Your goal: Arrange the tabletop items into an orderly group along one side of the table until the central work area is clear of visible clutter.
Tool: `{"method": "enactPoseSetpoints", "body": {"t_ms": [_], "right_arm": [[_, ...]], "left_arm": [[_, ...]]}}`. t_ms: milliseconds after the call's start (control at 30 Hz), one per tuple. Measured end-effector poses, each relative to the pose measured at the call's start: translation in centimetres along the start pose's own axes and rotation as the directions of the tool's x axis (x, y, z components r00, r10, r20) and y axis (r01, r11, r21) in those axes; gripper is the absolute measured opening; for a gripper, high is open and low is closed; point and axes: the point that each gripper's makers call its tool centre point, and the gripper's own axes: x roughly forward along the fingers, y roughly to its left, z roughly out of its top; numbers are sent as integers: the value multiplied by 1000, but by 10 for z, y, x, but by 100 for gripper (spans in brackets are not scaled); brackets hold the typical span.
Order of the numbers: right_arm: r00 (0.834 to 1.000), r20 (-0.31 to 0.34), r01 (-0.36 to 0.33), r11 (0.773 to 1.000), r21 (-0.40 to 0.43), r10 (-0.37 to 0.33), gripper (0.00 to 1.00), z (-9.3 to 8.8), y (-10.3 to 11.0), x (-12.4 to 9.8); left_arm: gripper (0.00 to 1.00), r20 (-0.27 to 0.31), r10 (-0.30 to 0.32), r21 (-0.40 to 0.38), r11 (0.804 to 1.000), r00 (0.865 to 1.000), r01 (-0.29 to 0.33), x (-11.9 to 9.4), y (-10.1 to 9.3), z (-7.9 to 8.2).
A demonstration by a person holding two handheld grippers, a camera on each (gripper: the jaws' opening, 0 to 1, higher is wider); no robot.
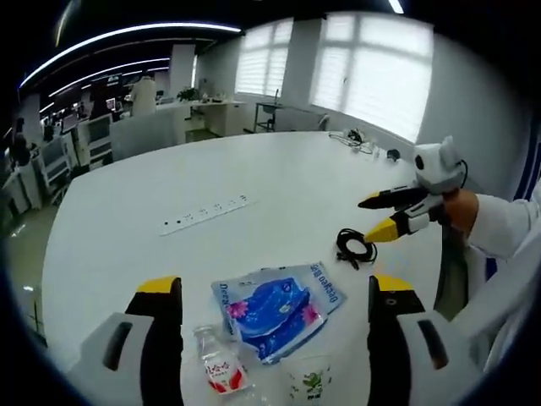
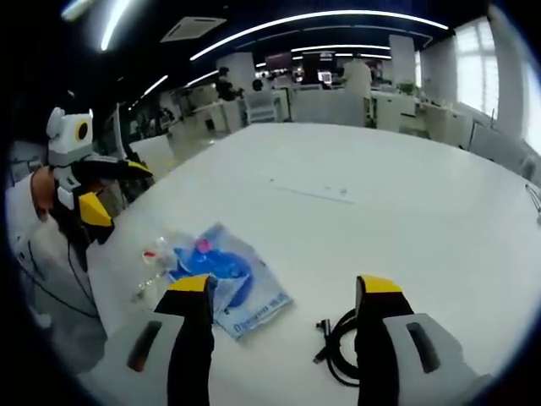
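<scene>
Left gripper view: blue packet point(image 1: 279, 306) long axis diagonal; left gripper point(image 1: 275, 298), right gripper point(image 2: 283, 292) both agape, empty.

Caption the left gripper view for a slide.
Open left tongs over a blue packet, small bottle and paper cup; right tongs near a black cable.

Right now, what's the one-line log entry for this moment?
left gripper: open, over blue packet | right gripper: open, near black cable | bottle, cup untouched
</scene>
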Motion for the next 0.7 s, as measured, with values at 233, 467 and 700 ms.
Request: {"method": "enactPoseSetpoints", "body": {"t_ms": [233, 467, 700], "right_arm": [[999, -20, -29, 1000, -2, 29, 68, -6, 30, 8], [998, -41, -56, 998, -6, 55, 68, -13, 60, 19], [996, -68, -59, 998, -25, 58, 68, -20, 82, 34]], "left_arm": [[93, -4, 10, -23, 1000, 1000, -10, -18, 11, -15], [93, -15, 14, -39, 999, 1000, -14, -33, 19, -31], [94, -7, 19, -58, 998, 1000, -20, -47, 31, -38]]}}
